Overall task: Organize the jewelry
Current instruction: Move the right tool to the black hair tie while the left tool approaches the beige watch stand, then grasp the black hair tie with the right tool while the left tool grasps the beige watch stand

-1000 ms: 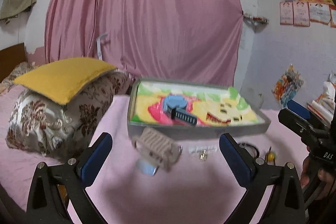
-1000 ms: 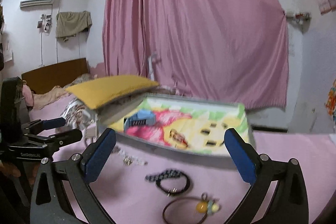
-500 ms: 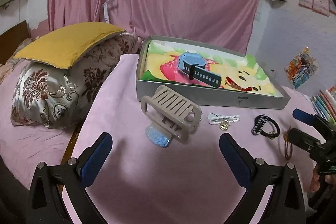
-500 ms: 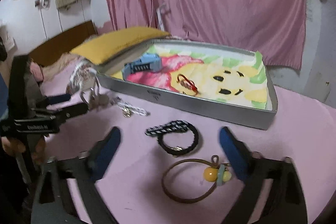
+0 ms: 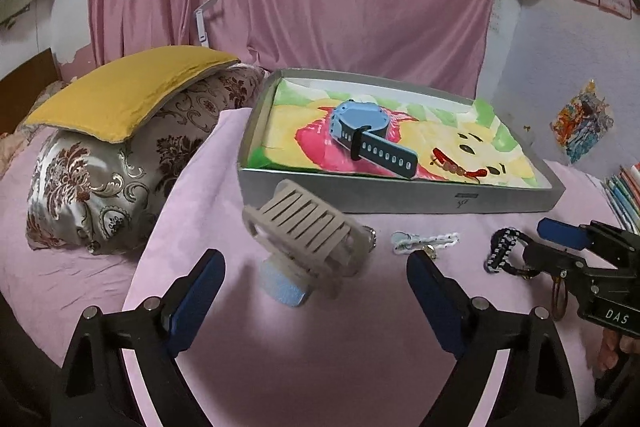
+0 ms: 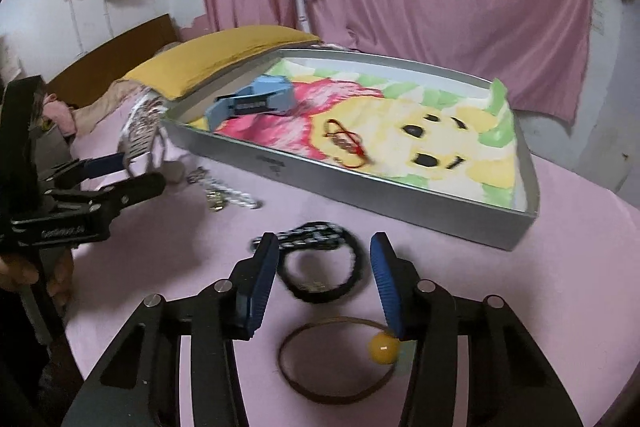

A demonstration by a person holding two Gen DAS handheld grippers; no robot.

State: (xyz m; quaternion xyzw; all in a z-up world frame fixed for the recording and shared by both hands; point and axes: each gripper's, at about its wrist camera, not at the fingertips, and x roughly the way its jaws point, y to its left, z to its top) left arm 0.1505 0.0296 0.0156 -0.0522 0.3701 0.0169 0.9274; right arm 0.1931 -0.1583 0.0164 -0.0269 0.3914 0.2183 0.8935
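Black braided bracelet (image 6: 320, 259) lies on the pink surface (image 6: 560, 287) near the grey tray (image 6: 400, 203), between the right claw's (image 6: 323, 277) parted fingers; closing squarely across its band should grip best, while the left claw (image 5: 314, 291) gapes empty.

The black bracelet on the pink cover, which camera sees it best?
The right wrist view. There the whole loop of the black bracelet lies between the open right gripper's fingers. In the left wrist view it sits far right, partly hidden behind that gripper.
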